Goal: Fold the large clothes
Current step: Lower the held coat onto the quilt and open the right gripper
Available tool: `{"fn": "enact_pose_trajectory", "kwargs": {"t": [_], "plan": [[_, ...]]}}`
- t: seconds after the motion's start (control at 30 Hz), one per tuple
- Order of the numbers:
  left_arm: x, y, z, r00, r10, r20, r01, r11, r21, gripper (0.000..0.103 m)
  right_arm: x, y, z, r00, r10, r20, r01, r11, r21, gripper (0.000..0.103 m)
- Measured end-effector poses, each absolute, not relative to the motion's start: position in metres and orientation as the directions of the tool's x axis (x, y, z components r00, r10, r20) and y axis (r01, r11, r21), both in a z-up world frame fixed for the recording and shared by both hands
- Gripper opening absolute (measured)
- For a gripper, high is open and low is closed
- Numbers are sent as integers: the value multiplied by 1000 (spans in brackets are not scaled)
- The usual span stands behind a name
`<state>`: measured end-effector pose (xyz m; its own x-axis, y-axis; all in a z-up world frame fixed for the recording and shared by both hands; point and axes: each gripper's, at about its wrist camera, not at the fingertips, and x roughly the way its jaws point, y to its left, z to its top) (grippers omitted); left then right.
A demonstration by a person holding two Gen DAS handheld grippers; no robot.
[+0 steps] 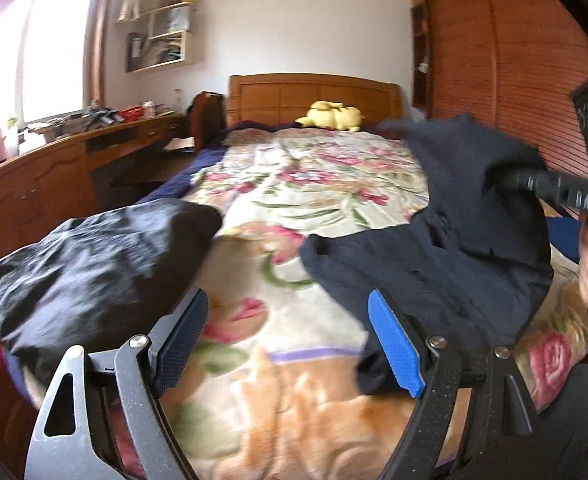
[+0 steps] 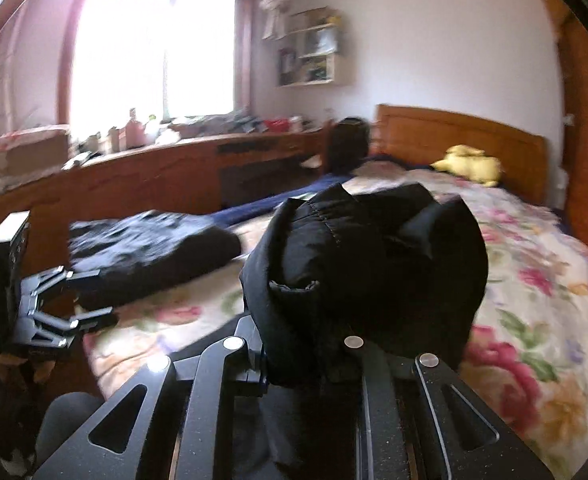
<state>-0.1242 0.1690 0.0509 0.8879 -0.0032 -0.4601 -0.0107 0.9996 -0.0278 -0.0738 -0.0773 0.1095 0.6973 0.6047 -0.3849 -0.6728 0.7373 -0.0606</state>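
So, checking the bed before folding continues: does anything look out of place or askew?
Only the navy garment, bunched and lifted unevenly in the right gripper. The black pile lies crumpled beside the open left gripper.

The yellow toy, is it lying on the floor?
No, the yellow toy lies on the bed by the headboard.

Bright window [image 2: 153, 44], cluttered wooden desk [image 2: 165, 172], wall shelves [image 1: 169, 28], wooden headboard [image 1: 314, 96], slatted wardrobe [image 1: 510, 60], probably sliding.
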Motion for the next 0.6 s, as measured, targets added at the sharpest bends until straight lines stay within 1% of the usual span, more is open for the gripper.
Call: {"fn": "enact_pose_trajectory", "kwargs": {"t": [0.07,0.27,0.33,0.37,0.43,0.5,0.53,0.57,0.6], "plan": [[-130,182,49,888,22,-459,-40,999,-30,83,-69,-58,91,653,621,-433,-706,706,-52,17],[-136,202,46,885,54,-462,-78,996,-33,83,-49,-28,27,549,605,-576,-737,676,8,18],[-135,202,47,887,51,-458,-77,996,-36,83,-43,-20,16,544,589,-598,-737,676,-6,19],[-134,201,47,888,50,-457,-74,997,-36,83,-43,-17,17,547,584,-600,-735,678,-10,22],[-134,198,48,891,46,-452,-70,997,-35,83,-41,-12,21,564,572,-596,-723,691,-21,23],[-132,195,48,890,39,-453,-62,997,-37,83,-52,-12,33,567,566,-598,-719,695,-24,28],[-131,192,49,891,35,-453,-58,998,-37,83,-53,-14,36,561,568,-602,-720,694,-16,34],[-130,189,50,891,30,-452,-51,998,-35,83,-54,-19,41,549,579,-603,-726,688,0,43],[-129,187,51,892,26,-450,-47,998,-34,83,-68,-26,44,538,595,-596,-735,678,14,47]]}}
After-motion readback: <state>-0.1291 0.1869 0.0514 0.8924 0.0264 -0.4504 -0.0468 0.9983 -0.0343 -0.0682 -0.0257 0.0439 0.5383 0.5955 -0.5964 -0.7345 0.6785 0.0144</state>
